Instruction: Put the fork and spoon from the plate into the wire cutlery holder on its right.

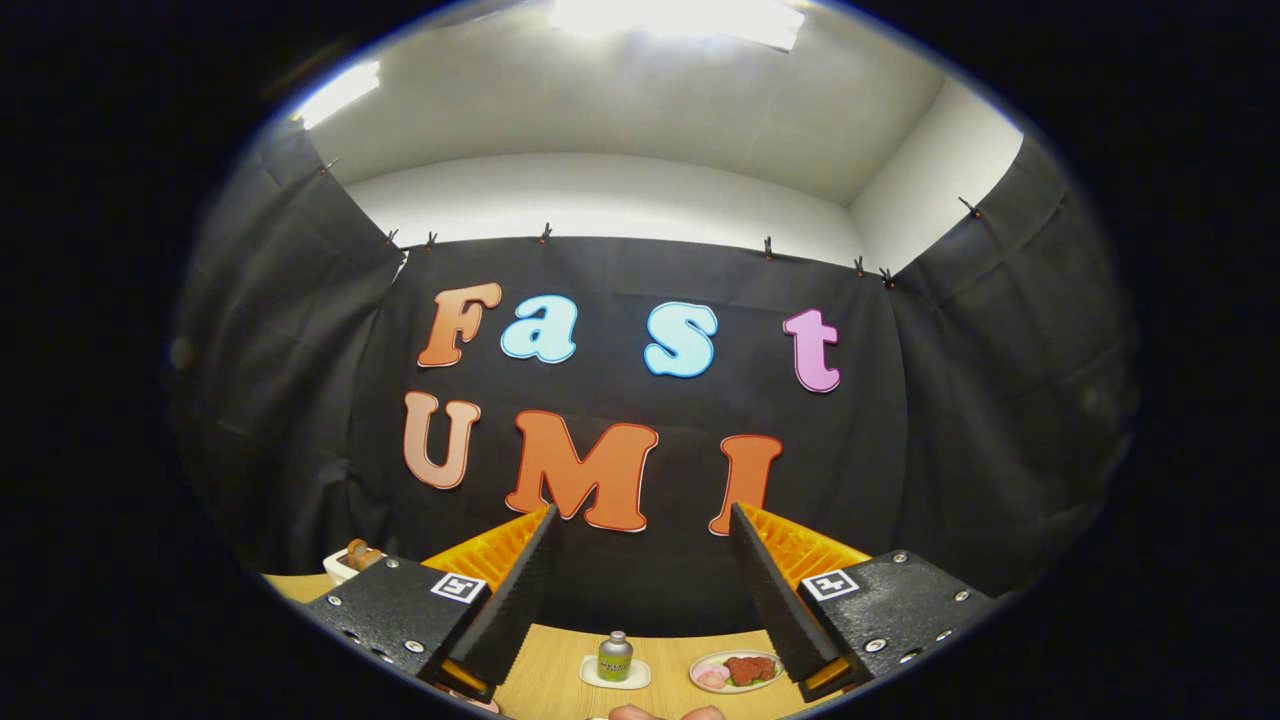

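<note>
**Gripper raised and spread, nothing between its fingers**

The gripper (640, 515) is tilted up toward the black cloth wall, its two fingers (515, 590) held wide apart with only the cloth showing in the gap. They grip nothing.

Below the fingers and between them lies a wooden table (545, 670). On it, just under the gap, a small green-labelled bottle with a silver cap (615, 657) stands upright on a little white dish (614, 675). Beside that, nearer the right finger, sits a round plate (737, 671) carrying red and pink food; its right part is hidden behind that finger. I cannot tell a fork or spoon on it, nor make out the wire cutlery holder.

Past the left finger's outer side, a white container with something brown in it (352, 560) rests on the table.
</note>
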{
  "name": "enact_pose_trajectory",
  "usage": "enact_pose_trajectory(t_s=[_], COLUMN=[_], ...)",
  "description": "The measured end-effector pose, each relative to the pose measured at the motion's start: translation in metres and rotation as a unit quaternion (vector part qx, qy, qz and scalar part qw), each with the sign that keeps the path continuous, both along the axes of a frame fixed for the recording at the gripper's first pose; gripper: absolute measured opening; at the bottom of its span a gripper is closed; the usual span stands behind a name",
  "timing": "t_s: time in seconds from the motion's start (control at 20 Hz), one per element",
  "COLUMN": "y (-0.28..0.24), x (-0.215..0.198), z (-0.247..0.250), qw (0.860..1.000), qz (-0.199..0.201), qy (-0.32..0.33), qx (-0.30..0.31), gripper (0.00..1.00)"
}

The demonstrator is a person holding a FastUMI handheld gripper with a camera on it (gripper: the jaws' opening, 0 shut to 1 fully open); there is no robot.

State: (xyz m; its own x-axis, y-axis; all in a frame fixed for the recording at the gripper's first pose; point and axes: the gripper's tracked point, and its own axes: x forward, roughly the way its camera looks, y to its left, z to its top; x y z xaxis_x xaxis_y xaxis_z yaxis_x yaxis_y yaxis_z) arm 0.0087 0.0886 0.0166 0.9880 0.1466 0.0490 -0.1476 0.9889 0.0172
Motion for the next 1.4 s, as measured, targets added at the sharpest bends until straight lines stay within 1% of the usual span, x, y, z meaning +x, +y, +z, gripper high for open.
enact_pose_trajectory(t_s=[0.1, 0.45, 0.6, 0.85, 0.95, 1.05, 1.15, 1.3, 1.4], y=[0.017, 0.067, 0.09, 0.129, 0.146, 0.163, 0.172, 0.187, 0.198], x=[-0.003, -0.012, -0.013, -0.023, -0.03, -0.039, -0.046, -0.061, -0.072], z=[-0.005, -0.032, -0.055, -0.101, -0.132, -0.16, -0.184, -0.222, -0.247], qw=[1.0, 0.998, 0.996, 0.99, 0.984, 0.976, 0.969, 0.957, 0.945], qz=[0.015, 0.045, 0.06, 0.089, 0.101, 0.117, 0.122, 0.129, 0.138], qy=[0.006, 0.036, 0.06, 0.106, 0.143, 0.182, 0.209, 0.254, 0.289], qx=[-0.001, -0.004, -0.007, -0.03, -0.035, -0.034, -0.041, -0.05, -0.062], gripper=[0.99, 0.99, 0.99, 0.98, 0.98, 0.92, 0.91, 0.91, 0.91])
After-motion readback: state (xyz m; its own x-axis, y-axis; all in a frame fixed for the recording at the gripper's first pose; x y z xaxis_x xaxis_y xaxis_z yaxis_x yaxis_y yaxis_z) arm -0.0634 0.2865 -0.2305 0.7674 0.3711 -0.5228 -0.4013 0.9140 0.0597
